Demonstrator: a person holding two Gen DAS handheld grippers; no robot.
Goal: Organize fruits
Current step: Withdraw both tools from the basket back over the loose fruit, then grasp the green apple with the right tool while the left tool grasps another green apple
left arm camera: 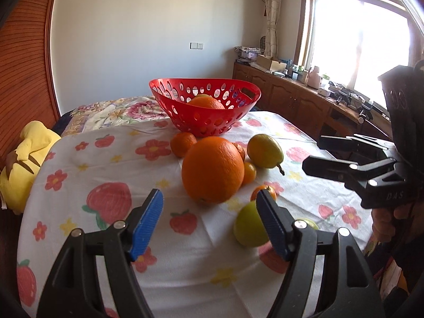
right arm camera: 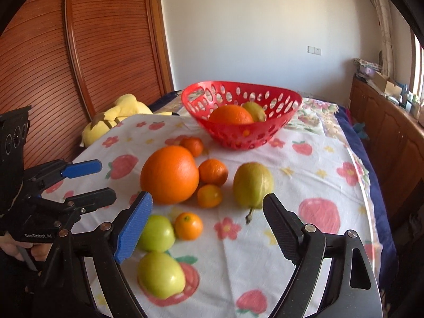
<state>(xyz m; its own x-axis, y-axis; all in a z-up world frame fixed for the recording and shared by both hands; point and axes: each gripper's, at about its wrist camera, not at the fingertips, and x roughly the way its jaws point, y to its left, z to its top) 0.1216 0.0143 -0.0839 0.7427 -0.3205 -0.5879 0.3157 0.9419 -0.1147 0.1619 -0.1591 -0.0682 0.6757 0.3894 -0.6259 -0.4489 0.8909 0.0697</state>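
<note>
– What's nearest the tongs?
– Both pairs spread, nothing pinched. The left gripper (left arm camera: 209, 206) hovers just short of the big orange (left arm camera: 212, 169); the right gripper (right arm camera: 208, 212) hangs over two green apples (right arm camera: 156, 233) at seven o'clock and a pear (right arm camera: 252, 184) at one.
– And farther out?
– Small tangerines (right arm camera: 213, 171) cluster at the orange's three o'clock on the flowered cloth (right arm camera: 304, 180) — then at twelve, the red basket (right arm camera: 286, 122) holds another orange (right arm camera: 230, 115).
</note>
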